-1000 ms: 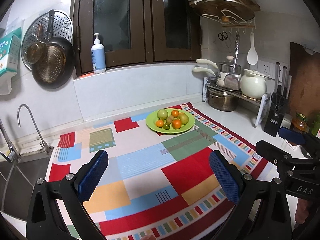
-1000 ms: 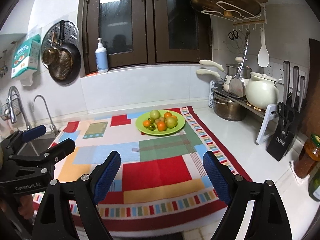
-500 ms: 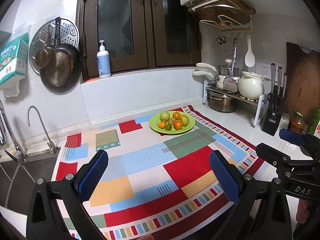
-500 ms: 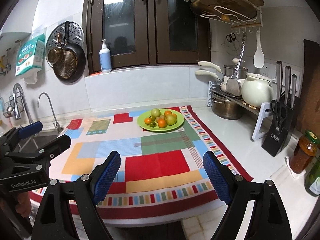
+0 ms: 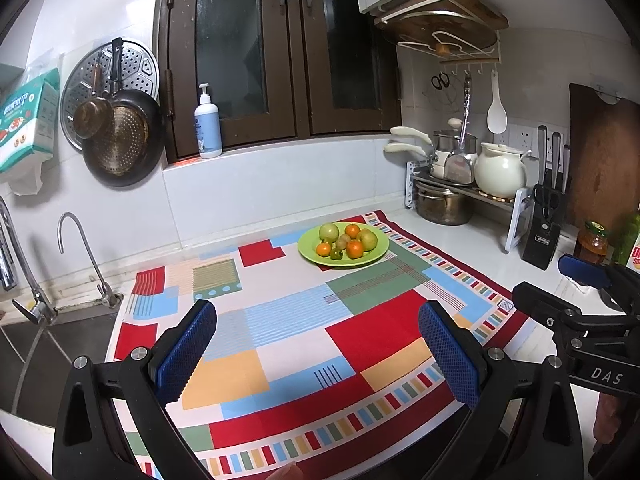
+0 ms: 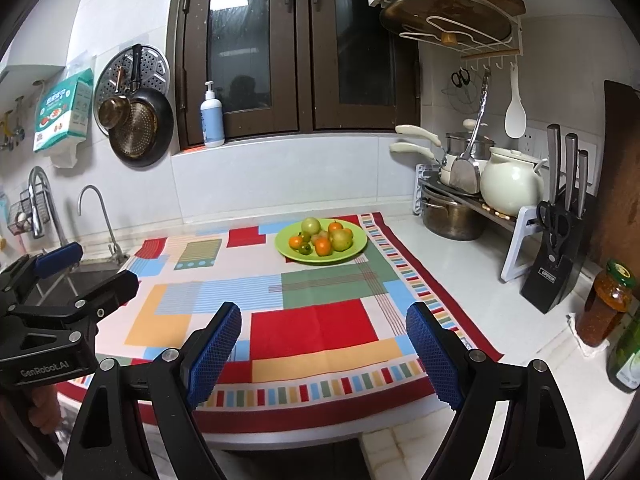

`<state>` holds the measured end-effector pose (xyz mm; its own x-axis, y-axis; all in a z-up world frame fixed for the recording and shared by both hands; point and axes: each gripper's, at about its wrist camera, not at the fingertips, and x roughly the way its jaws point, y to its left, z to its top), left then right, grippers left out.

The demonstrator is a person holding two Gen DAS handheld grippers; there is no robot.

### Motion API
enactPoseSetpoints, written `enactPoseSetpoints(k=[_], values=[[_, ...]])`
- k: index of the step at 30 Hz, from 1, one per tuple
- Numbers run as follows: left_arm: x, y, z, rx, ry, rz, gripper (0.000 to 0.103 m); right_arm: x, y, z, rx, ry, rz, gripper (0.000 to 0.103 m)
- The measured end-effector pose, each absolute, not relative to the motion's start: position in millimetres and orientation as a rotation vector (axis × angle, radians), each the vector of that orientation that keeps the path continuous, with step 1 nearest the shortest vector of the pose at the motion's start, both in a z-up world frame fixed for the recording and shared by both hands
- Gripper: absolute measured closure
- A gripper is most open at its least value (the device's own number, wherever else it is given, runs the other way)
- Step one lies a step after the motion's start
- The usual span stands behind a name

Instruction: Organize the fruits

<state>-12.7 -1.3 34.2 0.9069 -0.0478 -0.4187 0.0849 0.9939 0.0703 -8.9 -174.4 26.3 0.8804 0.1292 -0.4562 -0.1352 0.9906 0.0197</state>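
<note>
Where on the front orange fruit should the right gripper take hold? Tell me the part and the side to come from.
A judgement: grip the front orange fruit across its round middle, coming from above and the near side with the open right gripper. Other fruit crowd it behind and beside on the green plate, while its top and front face stand free.

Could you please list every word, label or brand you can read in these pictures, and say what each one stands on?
"GenRobot.AI": on the body of the left gripper, seen from the right wrist.
"DAS": on the body of the right gripper, seen from the left wrist.
"OPPER", roughly: on the knife block.
Print on the tissue pack, pump bottle and jar: too small or blurred to read.
</note>
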Motion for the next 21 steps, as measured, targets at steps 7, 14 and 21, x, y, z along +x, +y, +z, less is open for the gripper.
enactPoseSetpoints(k=[7,14,21], values=[[-15.7,-2.8,35.3,0.083,0.420,-0.085,0.000,-9.4,-173.6,26.4,-0.013,0.475,0.137,0.018],[-14.9,-3.6,35.8,0.076,0.423,-0.095,0.000,-10.9,-173.8,26.8,-0.012,0.476,0.138,0.018],[-11.5,-5.8,33.3,0.072,0.440,-0.098,0.000,-13.0,-175.2,24.6,-0.013,0.477,0.138,0.018]])
